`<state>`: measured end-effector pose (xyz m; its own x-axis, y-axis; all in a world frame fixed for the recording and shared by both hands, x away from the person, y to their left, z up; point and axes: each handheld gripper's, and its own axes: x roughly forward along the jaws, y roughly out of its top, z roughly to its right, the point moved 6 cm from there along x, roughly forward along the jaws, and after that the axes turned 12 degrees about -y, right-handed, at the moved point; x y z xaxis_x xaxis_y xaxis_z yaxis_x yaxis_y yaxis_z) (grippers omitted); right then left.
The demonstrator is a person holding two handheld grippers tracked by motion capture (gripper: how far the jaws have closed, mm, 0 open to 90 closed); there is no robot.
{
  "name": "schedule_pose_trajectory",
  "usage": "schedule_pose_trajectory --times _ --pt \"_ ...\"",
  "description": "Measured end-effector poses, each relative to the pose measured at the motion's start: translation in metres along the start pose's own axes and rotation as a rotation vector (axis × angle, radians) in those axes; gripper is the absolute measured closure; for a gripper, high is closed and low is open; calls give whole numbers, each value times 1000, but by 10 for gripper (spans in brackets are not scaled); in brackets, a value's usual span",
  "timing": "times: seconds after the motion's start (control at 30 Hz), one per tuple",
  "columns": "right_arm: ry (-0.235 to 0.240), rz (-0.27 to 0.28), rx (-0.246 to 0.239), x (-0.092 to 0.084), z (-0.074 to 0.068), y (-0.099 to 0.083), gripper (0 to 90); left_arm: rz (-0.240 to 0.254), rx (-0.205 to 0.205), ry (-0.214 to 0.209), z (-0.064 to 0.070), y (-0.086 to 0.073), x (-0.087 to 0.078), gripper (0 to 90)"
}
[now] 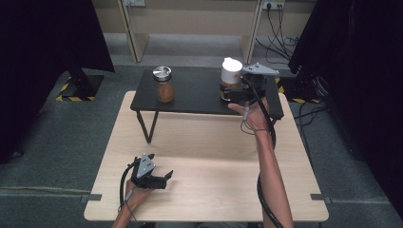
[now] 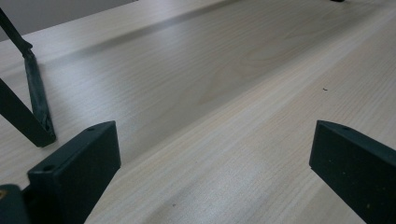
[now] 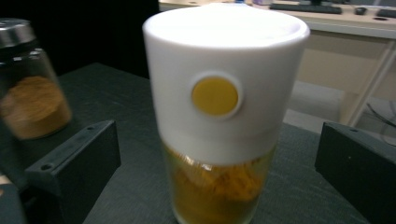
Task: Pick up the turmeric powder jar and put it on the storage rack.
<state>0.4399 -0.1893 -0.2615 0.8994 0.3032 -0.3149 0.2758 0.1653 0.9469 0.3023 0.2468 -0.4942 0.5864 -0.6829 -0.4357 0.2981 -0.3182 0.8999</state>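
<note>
Pale wood grain covers the counter (image 1: pixel 209 161), which stands on grey carpet between black curtains. A low black shelf (image 1: pixel 199 95) on thin legs sits across its far edge. On the shelf's right end stands the white-capped jar (image 3: pixel 219 121) of amber stuff with a yellow dot on its cap. The right tool (image 3: pixel 217 168) stands spread, its jaws either side of the jar, clear of the glass. A steel-lidded jar (image 1: pixel 164 84) stands well apart on the shelf's left. The left tool (image 1: pixel 161 179) rests spread on the near counter, holding nothing.
</note>
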Motion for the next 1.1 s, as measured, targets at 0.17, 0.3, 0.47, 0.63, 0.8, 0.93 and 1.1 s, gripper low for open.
schedule_pose_trajectory --times 0.17,0.3,0.47,0.63,0.8,0.93,1.1 --pt "50 29 -21 -16 9 -9 1 4 -4 0 0 0 0 9" --pt "88 60 -49 -27 10 -18 0 4 -4 1 0 0 0 9" --pt "105 75 -68 -38 5 -31 1 3 -3 1 0 0 0 9" --pt "108 94 -85 -49 -2 -50 1 3 -3 1 0 0 0 9" --pt "120 114 -95 -57 -6 -66 2 4 -2 3 1 0 1 9" --pt "127 124 -121 -63 -10 -81 2 4 -3 3 1 0 1 9" --pt "132 139 -172 -67 -20 -109 0 0 0 4 1 0 1 10"
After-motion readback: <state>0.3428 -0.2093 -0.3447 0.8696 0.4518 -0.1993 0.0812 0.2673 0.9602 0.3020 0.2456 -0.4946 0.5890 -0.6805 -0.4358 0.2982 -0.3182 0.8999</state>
